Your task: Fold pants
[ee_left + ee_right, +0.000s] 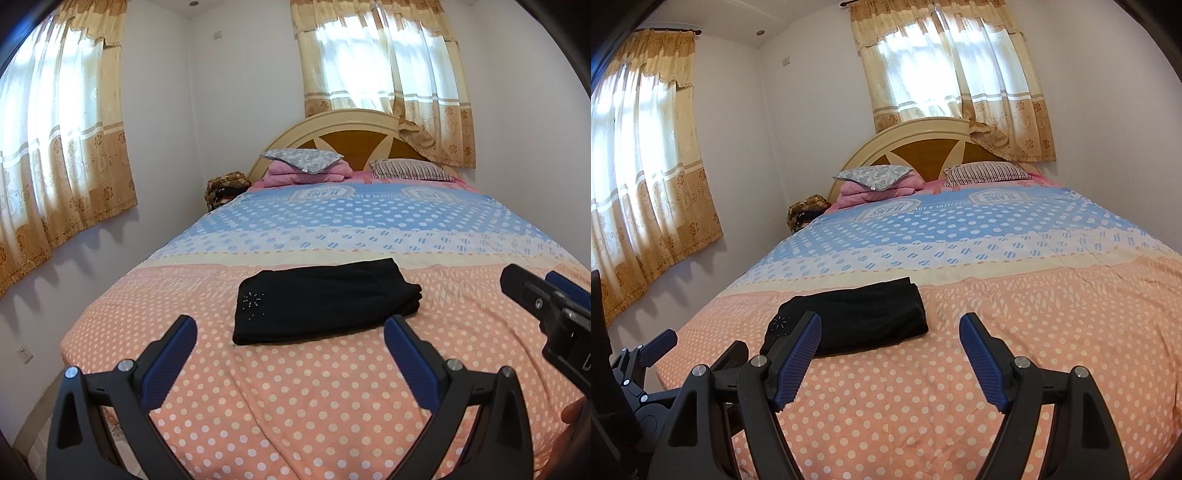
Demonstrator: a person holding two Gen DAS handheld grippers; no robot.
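The black pants (325, 301) lie folded into a compact rectangle on the pink dotted part of the bed cover (295, 406), with a small rhinestone pattern at their near left corner. They also show in the right wrist view (857, 319). My left gripper (290, 332) is open and empty, held above the bed just short of the pants. My right gripper (890, 332) is open and empty, to the right of the pants; its left finger (798, 354) overlaps their near edge in view. Each gripper shows at the edge of the other's view.
The bed fills the room's middle, with pillows (303, 160) and a folded pink blanket (306, 175) at the headboard (351, 125). Curtained windows (384, 74) stand behind and on the left wall. A brown bag (225, 186) sits beside the bed's far left corner.
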